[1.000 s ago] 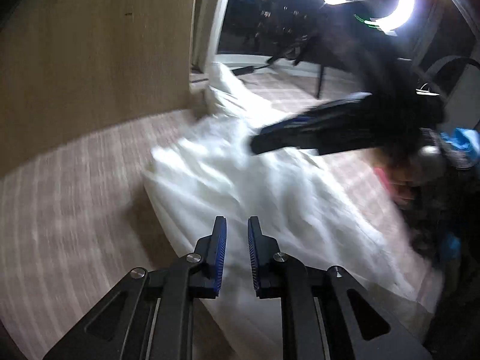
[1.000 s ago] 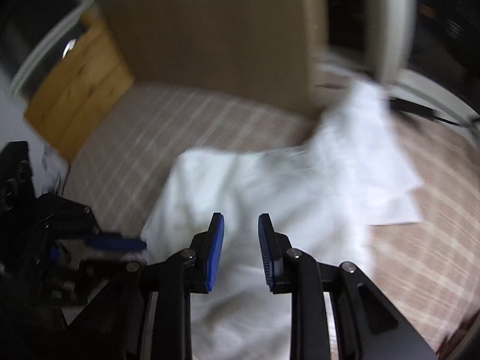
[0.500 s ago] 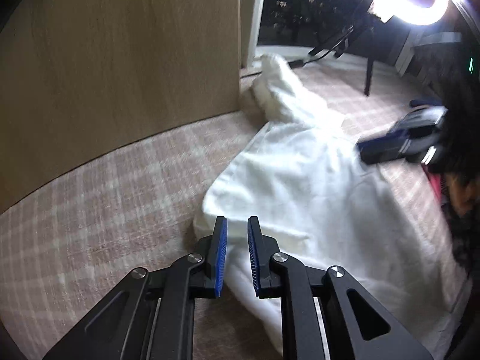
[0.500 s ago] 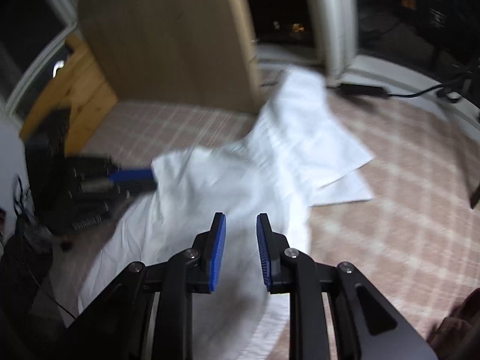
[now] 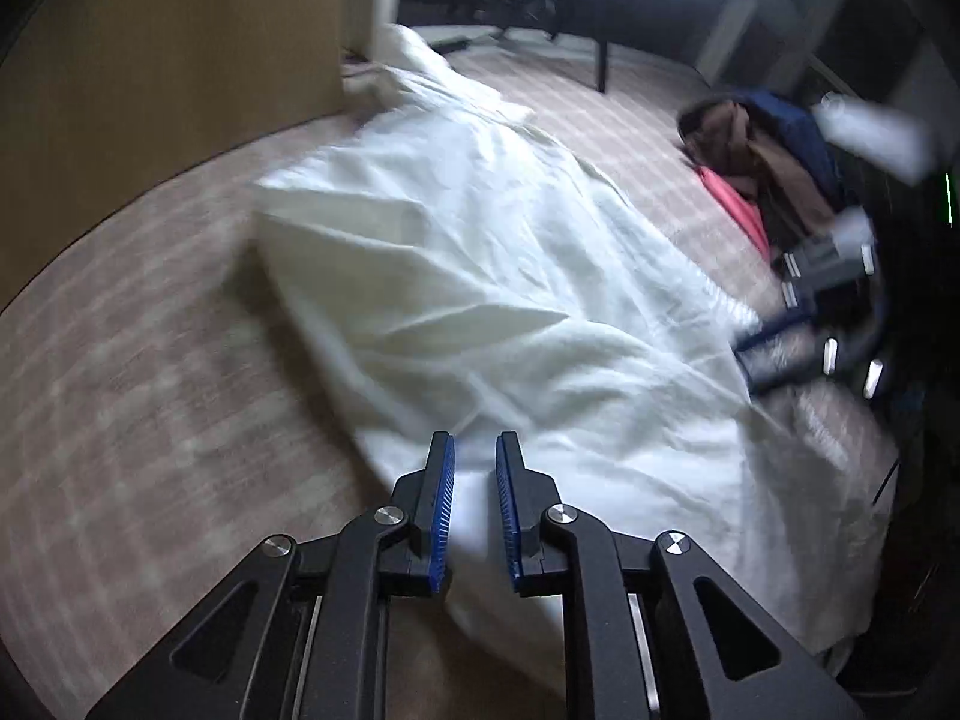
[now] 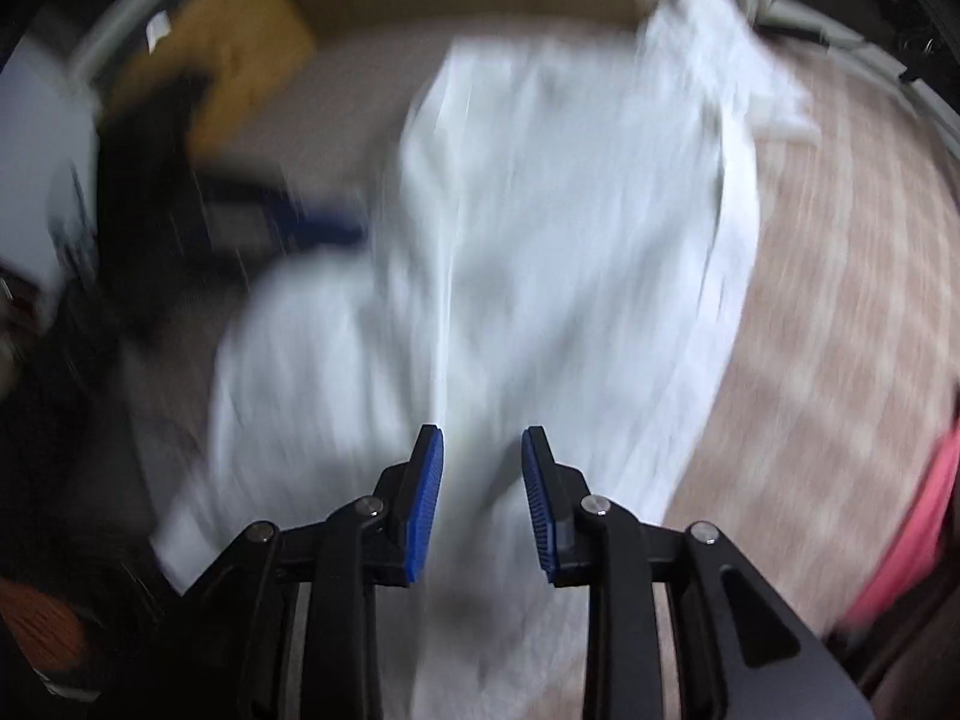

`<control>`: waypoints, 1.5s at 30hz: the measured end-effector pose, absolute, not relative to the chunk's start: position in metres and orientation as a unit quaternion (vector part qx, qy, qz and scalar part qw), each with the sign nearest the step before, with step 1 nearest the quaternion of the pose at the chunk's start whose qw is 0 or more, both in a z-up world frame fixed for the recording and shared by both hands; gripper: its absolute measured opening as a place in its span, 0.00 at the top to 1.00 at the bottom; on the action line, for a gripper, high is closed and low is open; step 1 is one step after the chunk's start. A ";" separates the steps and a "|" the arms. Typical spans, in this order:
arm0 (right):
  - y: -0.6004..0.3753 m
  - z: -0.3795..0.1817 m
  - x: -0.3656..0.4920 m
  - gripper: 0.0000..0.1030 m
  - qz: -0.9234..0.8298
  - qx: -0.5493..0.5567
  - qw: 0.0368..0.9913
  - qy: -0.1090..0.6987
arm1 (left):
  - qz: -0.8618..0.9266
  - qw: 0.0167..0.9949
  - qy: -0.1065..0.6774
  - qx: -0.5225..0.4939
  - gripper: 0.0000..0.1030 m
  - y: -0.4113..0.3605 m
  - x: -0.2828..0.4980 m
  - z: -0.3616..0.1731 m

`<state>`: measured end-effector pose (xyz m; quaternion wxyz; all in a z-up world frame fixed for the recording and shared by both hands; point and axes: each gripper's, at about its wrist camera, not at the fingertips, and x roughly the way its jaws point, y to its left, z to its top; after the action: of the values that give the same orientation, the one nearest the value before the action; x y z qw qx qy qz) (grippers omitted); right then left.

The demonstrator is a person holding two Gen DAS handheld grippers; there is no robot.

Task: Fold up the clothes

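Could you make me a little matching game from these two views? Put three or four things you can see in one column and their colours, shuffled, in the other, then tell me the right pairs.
Things:
1. spread-out garment
2. checked bed cover
3. pads on the left claw
4. flat item under the dark clothes pile

Colours:
A. blue
B. pink
C. white
D. beige with pale lines

Pairs: 1-C, 2-D, 3-A, 4-B
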<state>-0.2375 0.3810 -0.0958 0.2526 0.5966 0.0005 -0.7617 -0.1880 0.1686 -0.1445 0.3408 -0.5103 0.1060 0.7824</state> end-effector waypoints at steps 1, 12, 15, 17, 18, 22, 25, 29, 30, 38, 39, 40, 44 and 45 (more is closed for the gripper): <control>0.381 -0.098 -0.224 0.74 -0.758 0.605 0.244 0.018 | 0.789 0.340 0.097 -0.502 0.90 0.162 -0.182 -0.134; 0.428 -0.050 -0.074 0.54 -0.774 0.579 0.244 -0.086 | 0.749 0.378 0.013 -0.544 0.82 0.118 -0.004 -0.112; 0.434 -0.064 -0.035 0.54 -0.771 0.581 0.241 -0.102 | 0.741 0.363 -0.015 -0.565 0.81 0.116 0.049 -0.127; 0.446 -0.081 -0.014 0.54 -0.757 0.608 0.209 -0.118 | 0.736 0.343 -0.027 -0.583 0.81 0.119 0.071 -0.133; 0.452 -0.085 -0.002 0.54 -0.749 0.620 0.196 -0.126 | 0.734 0.337 -0.030 -0.588 0.81 0.118 0.085 -0.128; 0.480 -0.051 0.051 0.54 -0.770 0.585 0.207 -0.149 | 0.765 0.317 -0.017 -0.561 0.77 0.100 0.133 -0.095; 0.491 -0.046 0.062 0.52 -0.800 0.548 0.190 -0.154 | 0.771 0.310 -0.004 -0.556 0.77 0.102 0.129 -0.104; 0.470 -0.086 0.047 0.52 -0.802 0.561 0.172 -0.115 | 0.764 0.315 0.001 -0.563 0.77 0.131 0.103 -0.141; 0.464 -0.095 0.043 0.52 -0.800 0.566 0.170 -0.106 | 0.758 0.318 -0.002 -0.569 0.76 0.139 0.097 -0.150; 0.434 -0.131 0.028 0.52 -0.790 0.573 0.187 -0.110 | 0.754 0.330 -0.005 -0.568 0.82 0.154 0.101 -0.158; 0.433 -0.130 0.028 0.52 -0.791 0.570 0.190 -0.111 | 0.754 0.339 -0.013 -0.563 0.90 0.152 0.103 -0.154; 0.432 -0.130 0.028 0.52 -0.792 0.572 0.187 -0.103 | 0.754 0.343 -0.011 -0.559 0.95 0.153 0.105 -0.153; 0.420 -0.131 0.027 0.53 -0.795 0.573 0.190 -0.055 | 0.742 0.338 -0.023 -0.578 0.97 0.150 0.107 -0.152; 0.419 -0.132 0.026 0.70 -0.791 0.577 0.196 -0.052 | 0.740 0.340 -0.044 -0.579 0.97 0.146 0.108 -0.146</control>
<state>0.0264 0.4186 -0.1315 0.1962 0.5770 -0.0524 -0.7911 0.1077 0.1464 -0.1458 0.3404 -0.5787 -0.0438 0.7398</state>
